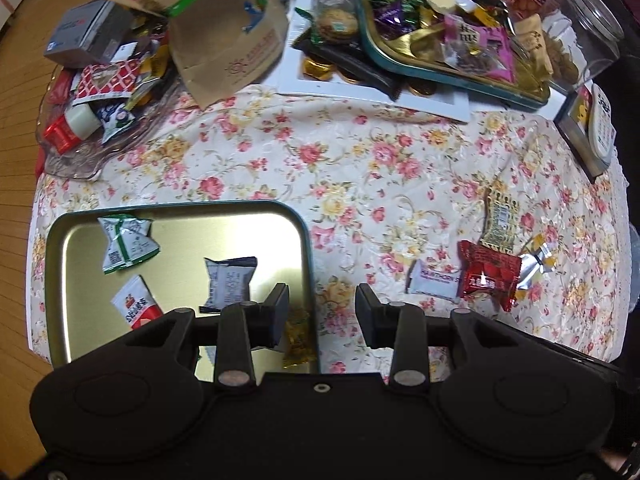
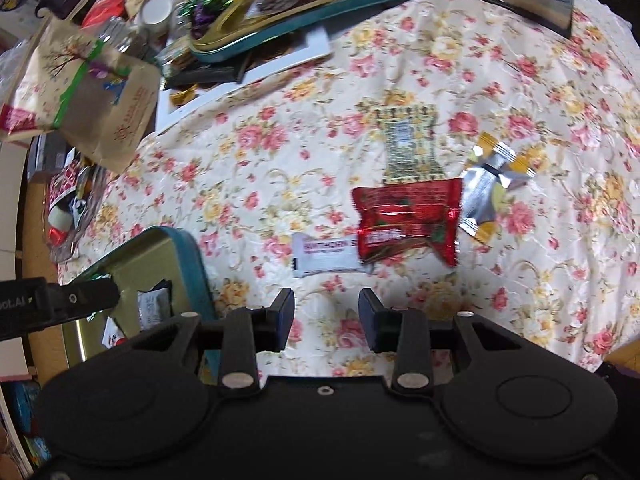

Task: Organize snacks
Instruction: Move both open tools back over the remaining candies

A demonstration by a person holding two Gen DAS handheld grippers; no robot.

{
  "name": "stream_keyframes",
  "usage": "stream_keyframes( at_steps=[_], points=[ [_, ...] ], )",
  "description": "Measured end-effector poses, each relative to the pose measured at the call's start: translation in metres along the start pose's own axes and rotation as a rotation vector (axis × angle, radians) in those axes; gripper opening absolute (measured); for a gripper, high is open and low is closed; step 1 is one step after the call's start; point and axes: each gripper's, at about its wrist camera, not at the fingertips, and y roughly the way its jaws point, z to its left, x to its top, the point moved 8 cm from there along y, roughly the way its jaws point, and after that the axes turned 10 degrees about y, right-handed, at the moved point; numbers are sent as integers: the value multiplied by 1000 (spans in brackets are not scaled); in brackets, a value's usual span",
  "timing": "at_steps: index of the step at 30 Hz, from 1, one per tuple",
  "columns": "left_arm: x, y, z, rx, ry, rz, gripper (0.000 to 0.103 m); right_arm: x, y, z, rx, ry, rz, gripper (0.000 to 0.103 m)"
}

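A teal-rimmed gold tin tray (image 1: 76, 264) lies on the floral cloth and holds a green-white packet (image 1: 128, 244), a blue packet (image 1: 230, 280), a red-white packet (image 1: 136, 304) and a gold candy (image 1: 298, 336). My left gripper (image 1: 322, 316) is open and empty over the tray's right edge. On the cloth to the right lie a white hawthorn bar (image 2: 326, 254), a red packet (image 2: 408, 220), a yellow patterned packet (image 2: 408, 144) and a silver-yellow packet (image 2: 488, 184). My right gripper (image 2: 326, 320) is open and empty, just short of the white bar.
A second teal tray (image 1: 452, 76) full of sweets sits at the back on a white board. A brown paper bag (image 1: 228, 32), a glass dish of snacks (image 1: 76, 156), glass jars (image 1: 592, 36) and a small box (image 1: 584, 128) crowd the back and sides.
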Motion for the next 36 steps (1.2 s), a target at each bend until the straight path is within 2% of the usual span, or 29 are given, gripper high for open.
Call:
stream_keyframes(
  at_steps=[5,18,24,30,36],
  points=[
    [2,6,-26,-6,45,12,46,6,0,-21,-12,32,10,39],
    [7,20,-79,-16,129,37,46,32,-15,-81,-27,156,-30,39],
    [11,26,-90,-25,131,52,46,51,-22,-116,-37,264,-56,39],
    [15,31,-98,-43,116,67,46,56,-22,-147,-39,392,-41,39],
    [15,34,-108,-76,119,84,46,58,-13,-159,-64,431,-51,39]
  ],
)
